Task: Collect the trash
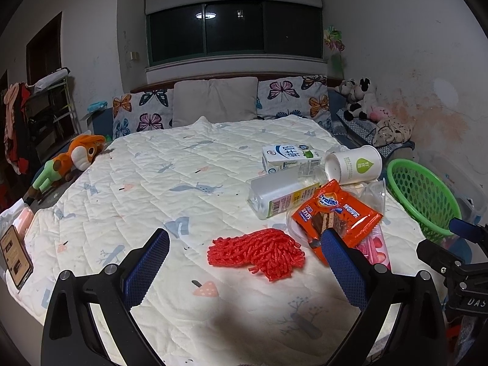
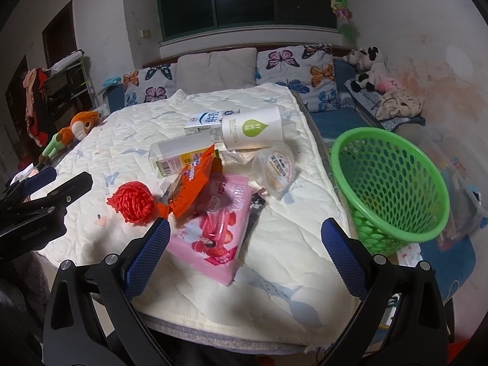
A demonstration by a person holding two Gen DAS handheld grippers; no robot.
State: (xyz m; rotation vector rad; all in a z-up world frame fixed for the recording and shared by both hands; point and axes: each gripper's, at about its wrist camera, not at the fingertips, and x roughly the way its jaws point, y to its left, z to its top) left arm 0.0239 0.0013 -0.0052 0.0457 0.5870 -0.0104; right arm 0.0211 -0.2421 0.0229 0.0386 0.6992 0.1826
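Observation:
Trash lies on the quilted bed: a red foam net [image 1: 257, 251] [image 2: 132, 202], an orange Ovaltine wrapper [image 1: 337, 215] [image 2: 192, 184], a pink wrapper [image 2: 213, 228], a clear bottle [image 1: 283, 193] [image 2: 180, 152], a milk carton [image 1: 288, 155] [image 2: 210, 119], a paper cup [image 1: 353, 164] [image 2: 253, 131] and a clear jelly cup [image 2: 276, 170]. My left gripper [image 1: 245, 241] is open and empty, just in front of the red net. My right gripper [image 2: 245, 231] is open and empty, above the pink wrapper. A green basket [image 1: 422, 196] [image 2: 393, 183] stands at the bed's right edge.
Butterfly pillows [image 1: 292, 94] and a grey pillow [image 1: 215, 100] line the headboard. An orange plush toy [image 1: 77, 155] lies at the bed's left edge, and a phone [image 1: 15, 254] lies near the left corner. Plush toys [image 2: 370, 67] sit on a bench at the right wall.

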